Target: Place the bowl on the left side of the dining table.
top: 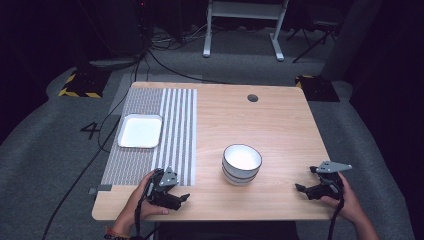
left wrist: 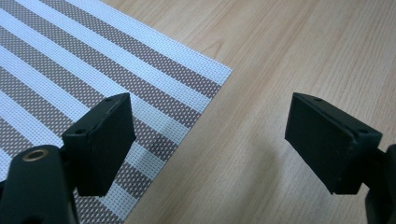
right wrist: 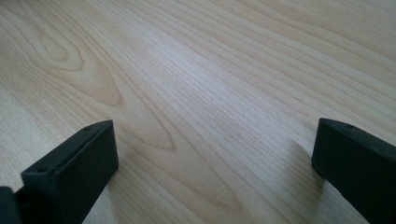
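A white bowl point(top: 242, 163) with dark rim bands stands on the wooden table point(top: 280, 125), right of centre near the front. A white square plate point(top: 140, 131) lies on the striped placemat point(top: 170, 120) at the left. My left gripper point(top: 181, 200) rests at the front left, by the placemat's near corner, held in a hand. In the left gripper view it point(left wrist: 208, 140) is open, its jaws wide apart over the placemat point(left wrist: 93, 70) corner and bare wood. My right gripper point(top: 305, 182) sits at the front right, right of the bowl. In the right gripper view it point(right wrist: 215, 163) is open over bare wood.
A round cable hole point(top: 252, 97) sits near the table's far edge. Beyond the table are white desk legs point(top: 277, 35), cables on the grey floor and yellow-black marked blocks point(top: 80, 85). Bare wood lies between the bowl and both grippers.
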Demonstrator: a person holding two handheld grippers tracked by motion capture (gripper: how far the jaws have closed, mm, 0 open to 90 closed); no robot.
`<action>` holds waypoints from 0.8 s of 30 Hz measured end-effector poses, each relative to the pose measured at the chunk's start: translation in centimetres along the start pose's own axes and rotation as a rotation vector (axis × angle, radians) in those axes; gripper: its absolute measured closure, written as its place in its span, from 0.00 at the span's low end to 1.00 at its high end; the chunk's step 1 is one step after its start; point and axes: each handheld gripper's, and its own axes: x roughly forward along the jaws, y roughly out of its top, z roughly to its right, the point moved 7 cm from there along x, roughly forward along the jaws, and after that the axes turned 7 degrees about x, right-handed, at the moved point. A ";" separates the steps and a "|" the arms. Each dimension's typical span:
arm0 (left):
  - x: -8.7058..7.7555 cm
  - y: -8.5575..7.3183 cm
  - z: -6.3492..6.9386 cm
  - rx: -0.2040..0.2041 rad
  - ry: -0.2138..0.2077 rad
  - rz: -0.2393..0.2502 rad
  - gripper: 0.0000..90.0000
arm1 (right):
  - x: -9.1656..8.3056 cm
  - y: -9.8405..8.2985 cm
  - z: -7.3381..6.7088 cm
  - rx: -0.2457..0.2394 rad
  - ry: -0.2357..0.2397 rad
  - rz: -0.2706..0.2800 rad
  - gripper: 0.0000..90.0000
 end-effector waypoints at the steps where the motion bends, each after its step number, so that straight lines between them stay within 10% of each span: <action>1: -0.3 0.4 0.1 0.016 0.000 0.009 0.18 | 0.0 0.0 0.0 0.001 -0.001 0.001 0.00; 24: -1.5 3.9 0.7 0.138 0.033 0.003 0.18 | 0.0 0.1 0.0 0.022 -0.021 0.001 0.01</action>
